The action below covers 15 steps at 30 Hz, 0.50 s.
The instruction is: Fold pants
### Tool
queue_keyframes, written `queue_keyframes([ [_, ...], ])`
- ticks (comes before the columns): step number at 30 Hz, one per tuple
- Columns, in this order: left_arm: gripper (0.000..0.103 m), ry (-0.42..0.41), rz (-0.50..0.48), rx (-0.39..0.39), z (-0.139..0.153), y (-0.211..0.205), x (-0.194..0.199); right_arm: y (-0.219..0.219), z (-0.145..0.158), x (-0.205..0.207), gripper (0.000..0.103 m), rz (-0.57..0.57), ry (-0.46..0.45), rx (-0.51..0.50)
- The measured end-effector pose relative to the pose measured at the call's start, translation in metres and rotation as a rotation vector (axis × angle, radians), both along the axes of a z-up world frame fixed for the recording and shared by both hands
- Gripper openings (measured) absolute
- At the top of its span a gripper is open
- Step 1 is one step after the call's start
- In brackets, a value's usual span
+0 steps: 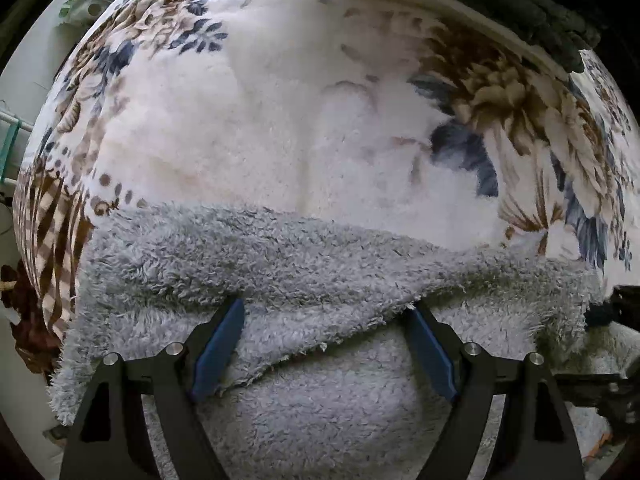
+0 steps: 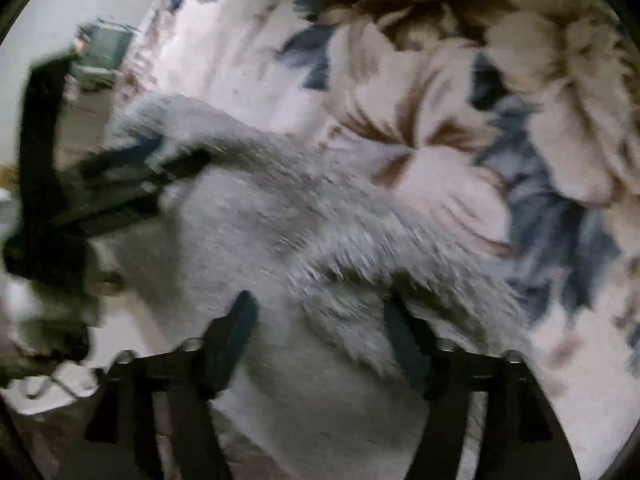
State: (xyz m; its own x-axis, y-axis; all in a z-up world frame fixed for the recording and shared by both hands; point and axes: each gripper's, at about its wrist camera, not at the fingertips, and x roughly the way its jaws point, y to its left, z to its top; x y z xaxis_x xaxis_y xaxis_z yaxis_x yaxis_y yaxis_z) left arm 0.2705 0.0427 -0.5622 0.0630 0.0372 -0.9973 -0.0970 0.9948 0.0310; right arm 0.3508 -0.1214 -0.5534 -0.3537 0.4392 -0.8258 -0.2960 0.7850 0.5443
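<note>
The grey fleece pants (image 1: 280, 264) lie on a floral blanket (image 1: 260, 120), with one fluffy layer folded over a smoother one. In the left wrist view my left gripper (image 1: 326, 308) is open, its blue pads either side of the folded edge, close over the cloth. In the blurred right wrist view the pants (image 2: 260, 240) fill the lower middle. My right gripper (image 2: 318, 304) is open just above them, a fluffy edge lying between its fingers. The left gripper (image 2: 160, 164) shows at the left of that view, on the pants' far edge.
The blanket covers a bed and continues to the right (image 2: 500, 120). A dark knitted cloth (image 1: 520, 0) lies at the far edge. A pale wall and a green bag (image 1: 86, 6) are at the upper left. A brown cloth (image 1: 24, 328) hangs at the left.
</note>
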Motion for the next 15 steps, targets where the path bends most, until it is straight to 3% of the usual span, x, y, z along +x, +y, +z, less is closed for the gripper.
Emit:
queue_keyframes([
  [1, 0.081, 0.0, 0.0, -0.001, -0.001, 0.0, 0.0, -0.002, -0.005, 0.006, 0.087, -0.027, 0.024, 0.039],
  [4, 0.081, -0.006, -0.007, 0.003, 0.0, 0.004, -0.001, -0.003, -0.022, 0.024, 0.087, -0.077, 0.034, 0.032],
  [6, 0.081, -0.004, -0.015, 0.009, 0.001, 0.005, -0.001, -0.002, -0.031, 0.032, 0.075, -0.102, 0.045, 0.032],
  [8, 0.081, -0.005, -0.021, 0.008, 0.002, 0.006, -0.002, -0.004, -0.028, 0.037, 0.011, -0.117, 0.035, 0.037],
  [12, 0.081, -0.003, -0.007, -0.004, 0.001, 0.016, -0.007, -0.052, -0.027, 0.055, 0.012, -0.399, 0.131, 0.21],
  [15, 0.081, 0.004, -0.004, -0.005, -0.001, 0.021, -0.007, -0.053, -0.046, 0.051, 0.028, -0.358, 0.219, 0.161],
])
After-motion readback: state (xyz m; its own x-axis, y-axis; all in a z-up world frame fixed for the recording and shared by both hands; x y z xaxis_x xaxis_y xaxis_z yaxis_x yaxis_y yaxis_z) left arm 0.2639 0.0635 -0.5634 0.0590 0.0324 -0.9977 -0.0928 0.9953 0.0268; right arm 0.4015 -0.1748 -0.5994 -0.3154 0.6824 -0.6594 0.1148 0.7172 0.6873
